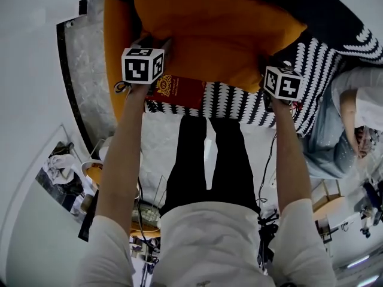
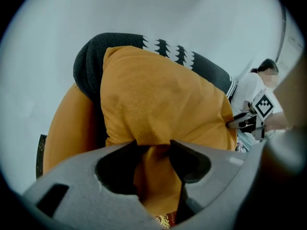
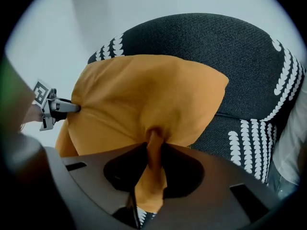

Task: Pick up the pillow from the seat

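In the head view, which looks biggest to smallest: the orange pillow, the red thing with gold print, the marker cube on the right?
1. orange pillow, by far.
2-3. red thing with gold print and marker cube on the right: they look about alike, and the cube is nearer, so unranked.

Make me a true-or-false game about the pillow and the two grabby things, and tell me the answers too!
1. The left gripper and the right gripper both pinch the pillow. True.
2. The pillow is blue. False: it is orange.
3. The seat is dark with white marks. True.
4. Nobody else is around. False: a second person is at the right edge of the head view.
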